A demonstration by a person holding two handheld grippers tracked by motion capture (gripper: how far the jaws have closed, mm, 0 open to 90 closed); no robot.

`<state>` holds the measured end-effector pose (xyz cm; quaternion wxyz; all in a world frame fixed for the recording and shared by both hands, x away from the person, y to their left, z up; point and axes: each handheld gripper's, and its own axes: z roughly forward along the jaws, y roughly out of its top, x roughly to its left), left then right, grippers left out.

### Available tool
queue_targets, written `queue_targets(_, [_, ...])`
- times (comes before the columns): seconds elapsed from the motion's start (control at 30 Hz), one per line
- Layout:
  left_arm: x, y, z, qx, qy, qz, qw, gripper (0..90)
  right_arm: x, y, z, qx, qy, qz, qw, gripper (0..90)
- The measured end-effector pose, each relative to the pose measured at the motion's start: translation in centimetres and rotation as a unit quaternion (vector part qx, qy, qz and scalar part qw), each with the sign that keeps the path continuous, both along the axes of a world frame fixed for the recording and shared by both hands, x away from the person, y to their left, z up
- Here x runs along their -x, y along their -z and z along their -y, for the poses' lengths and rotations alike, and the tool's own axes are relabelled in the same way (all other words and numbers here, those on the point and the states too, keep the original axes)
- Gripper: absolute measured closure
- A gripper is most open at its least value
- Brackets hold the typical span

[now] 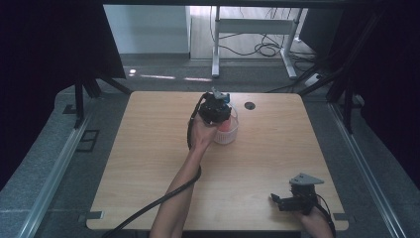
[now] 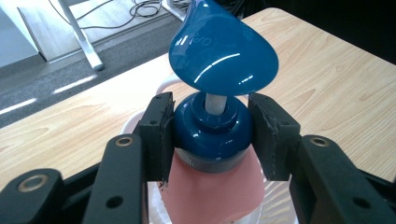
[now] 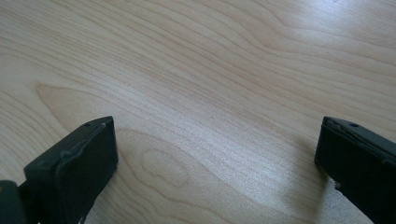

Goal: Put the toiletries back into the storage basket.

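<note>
A pink pump bottle (image 2: 210, 196) with a glossy blue pump head (image 2: 222, 51) stands inside a white, see-through round container (image 1: 229, 135) at the back middle of the wooden table (image 1: 148, 163). My left gripper (image 2: 212, 135) is shut on the bottle's blue collar, one pad pressing each side just under the pump head. From above, the left gripper (image 1: 216, 108) covers most of the bottle, held by a hand reaching forward. My right gripper (image 1: 275, 200) lies low near the front right corner, its jaws wide open over bare wood (image 3: 217, 154), with nothing between them.
A dark round cable hole (image 1: 249, 105) sits in the table just right of the container. The left gripper's black cable (image 1: 148, 208) trails back along the forearm to the front edge. Beyond the table stand white desk legs (image 1: 216, 49) and floor cables.
</note>
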<state>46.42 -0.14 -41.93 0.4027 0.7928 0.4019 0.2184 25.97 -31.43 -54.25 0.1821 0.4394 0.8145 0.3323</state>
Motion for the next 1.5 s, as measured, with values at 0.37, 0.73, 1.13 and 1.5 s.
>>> queue_targets(0.37, [0.0,0.9,0.1,-0.001,-0.001,-0.005,1.0000,53.0,0.0,0.0,-0.1,-0.001,0.000,-0.001,1.0000,0.0])
queue_targets(0.73, [-0.1,1.9,0.1,-0.002,-0.004,-0.011,0.9999,53.0,0.0,0.0,-0.1,-0.001,-0.001,-0.001,1.0000,0.0])
queue_targets(1.13, [-0.4,2.4,-0.9,0.025,-0.010,-0.029,0.9992,52.4,0.0,0.0,-0.1,-0.001,-0.002,-0.001,1.0000,0.0])
queue_targets(1.5, [-0.3,2.8,-0.7,0.013,-0.006,-0.030,0.9994,47.9,0.0,0.0,-0.2,-0.001,-0.003,-0.001,1.0000,0.0])
